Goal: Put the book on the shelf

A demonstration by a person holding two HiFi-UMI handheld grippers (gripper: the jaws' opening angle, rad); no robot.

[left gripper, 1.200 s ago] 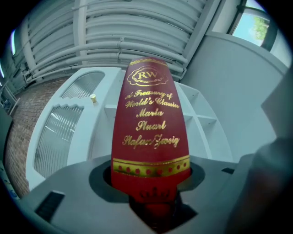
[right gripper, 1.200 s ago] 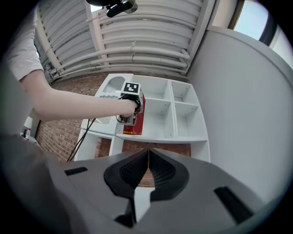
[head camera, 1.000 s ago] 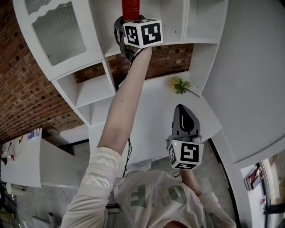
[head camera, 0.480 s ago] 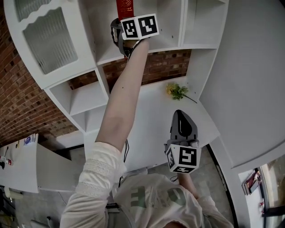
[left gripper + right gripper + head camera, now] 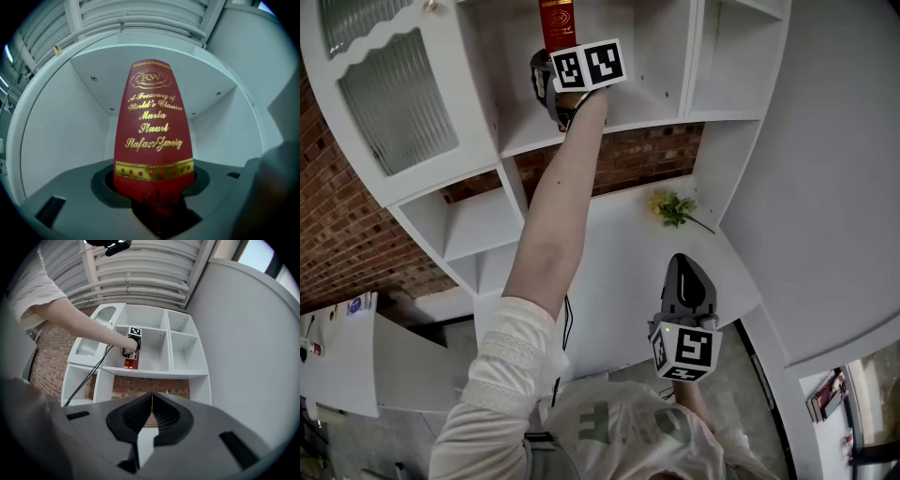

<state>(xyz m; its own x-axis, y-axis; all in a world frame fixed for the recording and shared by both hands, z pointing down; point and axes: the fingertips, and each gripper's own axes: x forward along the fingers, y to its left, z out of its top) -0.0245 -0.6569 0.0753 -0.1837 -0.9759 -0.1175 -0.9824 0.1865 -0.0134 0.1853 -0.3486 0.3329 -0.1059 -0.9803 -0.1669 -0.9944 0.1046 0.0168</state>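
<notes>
A red book (image 5: pixel 154 136) with gold lettering stands upright between the jaws of my left gripper (image 5: pixel 155 199), which is shut on its lower end. In the head view the left gripper (image 5: pixel 553 58) is raised at arm's length and holds the book (image 5: pixel 555 21) inside an upper compartment of the white shelf unit (image 5: pixel 642 111). The right gripper view shows the book (image 5: pixel 131 363) standing just above the shelf board (image 5: pixel 154 373). My right gripper (image 5: pixel 684 261) hangs low over the white desk, its jaws (image 5: pixel 151 395) shut and empty.
A ribbed glass cabinet door (image 5: pixel 394 94) is left of the compartment. Yellow flowers (image 5: pixel 675 206) lie on the white desk (image 5: pixel 619 272) below, in front of a brick wall (image 5: pixel 637 150). A white wall panel (image 5: pixel 825 187) stands at the right. A black cable (image 5: pixel 570 323) hangs along the left arm.
The left gripper keeps its hold on the book and has moved slightly left, further into the compartment. The right gripper sits lower in the head view, still shut.
</notes>
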